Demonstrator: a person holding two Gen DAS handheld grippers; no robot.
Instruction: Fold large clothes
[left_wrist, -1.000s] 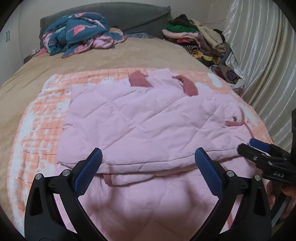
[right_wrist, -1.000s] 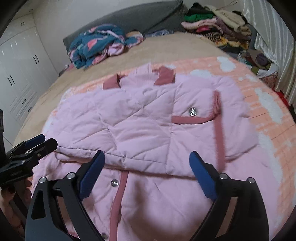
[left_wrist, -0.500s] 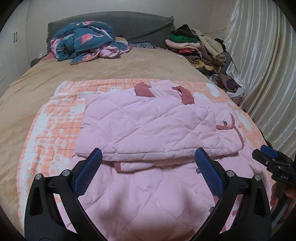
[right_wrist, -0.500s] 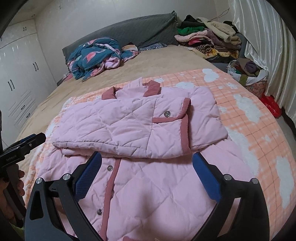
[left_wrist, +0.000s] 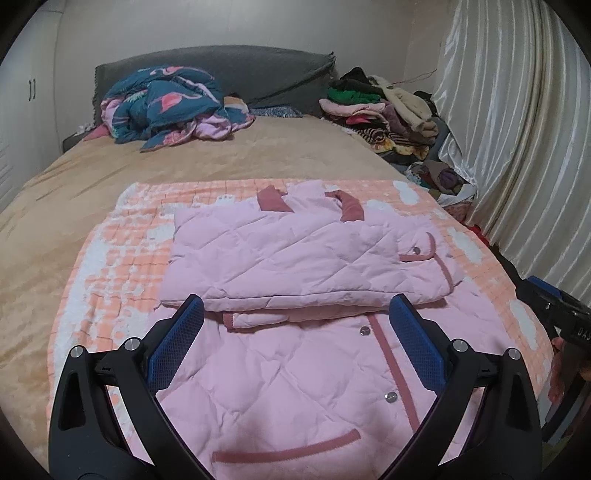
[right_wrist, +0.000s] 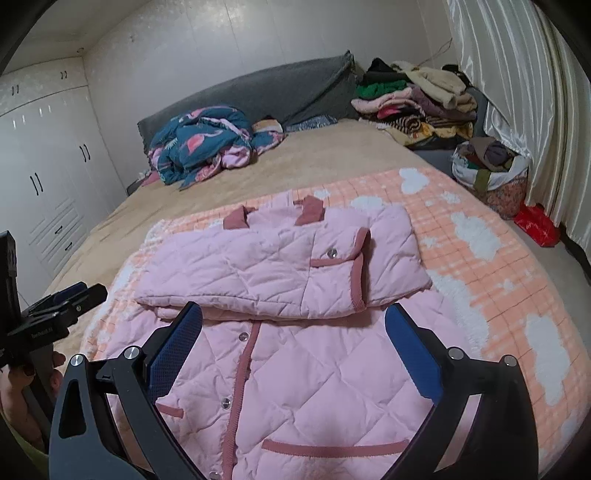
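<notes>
A pink quilted coat (left_wrist: 295, 258) with dark pink trim lies on an orange and white blanket (left_wrist: 110, 258) on the bed. Both sleeves are folded across its upper half; the buttoned lower half (right_wrist: 314, 387) lies flat towards me. My left gripper (left_wrist: 295, 343) is open and empty, held above the lower half. My right gripper (right_wrist: 291, 347) is open and empty, also above the lower half. Each gripper shows at the edge of the other's view: the right one (left_wrist: 554, 306) and the left one (right_wrist: 62, 299).
A crumpled blue flamingo quilt (left_wrist: 170, 107) lies by the grey headboard (left_wrist: 258, 70). A pile of clothes (left_wrist: 380, 107) and a full bag (right_wrist: 487, 173) stand at the right by the curtain (left_wrist: 517, 147). White wardrobes (right_wrist: 48, 166) line the left wall.
Both grippers have pulled back and up from the coat. The coat now looks smaller and farther away, and more of its buttoned lower half is in view. Both stay open.
</notes>
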